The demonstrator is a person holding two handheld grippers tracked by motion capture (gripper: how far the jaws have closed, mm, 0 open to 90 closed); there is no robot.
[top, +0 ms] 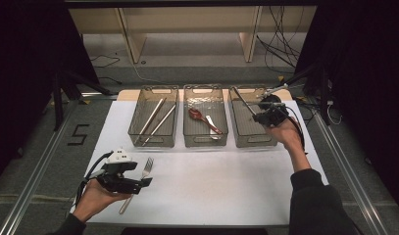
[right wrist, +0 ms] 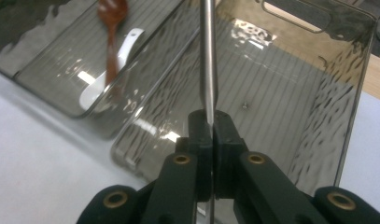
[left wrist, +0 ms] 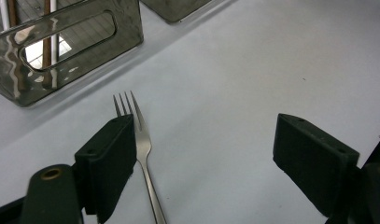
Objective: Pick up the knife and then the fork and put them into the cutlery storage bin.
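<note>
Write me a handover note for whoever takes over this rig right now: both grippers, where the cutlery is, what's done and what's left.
Right gripper: jaws shut on a slim metal utensil, held over the right bin; which utensil it is I cannot tell.
Left gripper: jaws open, low over the fork on the white mat, not gripping.
Done: chopsticks in the left bin; red spoon and white spoon in the middle bin.
Left: probably drop the held utensil into the right bin, then pick up and bin the fork.

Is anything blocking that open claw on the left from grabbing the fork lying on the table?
Nothing visible does. The fork lies bare on the white table, beside one pad of the open left gripper. The bins sit farther back.
</note>
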